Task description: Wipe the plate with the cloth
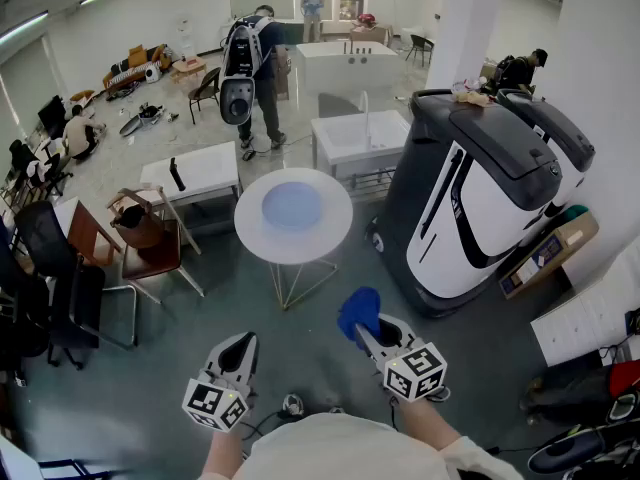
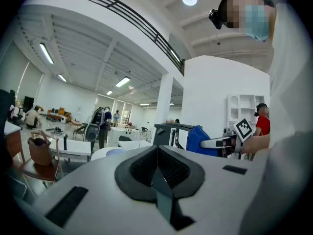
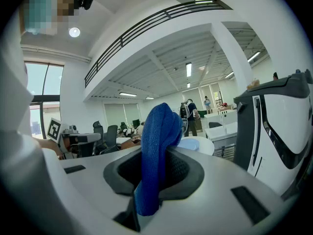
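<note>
head view: both grippers low in frame, near the body, well short of the round white table (image 1: 255, 243). plate (image 1: 292, 206) = pale blue disc sitting mid-table, nothing touching it

right gripper (image 1: 362, 326) has the blue cloth (image 1: 358, 311) bunched at its tip, but from above I can't see how the fingers sit on it. right gripper view settles it: fingers clamped on the cloth (image 3: 157, 151), which stands up out of the jaws and folds over at the top, with a tail hanging down the slot

left gripper (image 1: 243, 343): head view gives only the tip from above. left gripper view shows the fingers together, seam closed, nothing between them

cross-checks:
- left gripper view catches the right gripper from the side, out at frame right, cloth (image 2: 196, 140) on its nose and its marker cube behind; head view shows the same pair only from above
- right gripper view catches the left one's marker cube at far left
- plate shows in both gripper views as a thin blue sliver on the table top ( (image 2: 116, 152), (image 3: 195, 143)); its round outline reads only from the head view
- the big grey/white machine (image 1: 480, 198) right of the table fills the right edge of the right gripper view; in the left gripper view only its dark top shows
- person with a backpack rig (image 1: 252, 68) stands behind the table, small in both gripper views
- chair w/ brown bag (image 1: 140, 230) sits left of the table, seen in the head + left gripper views only
</note>
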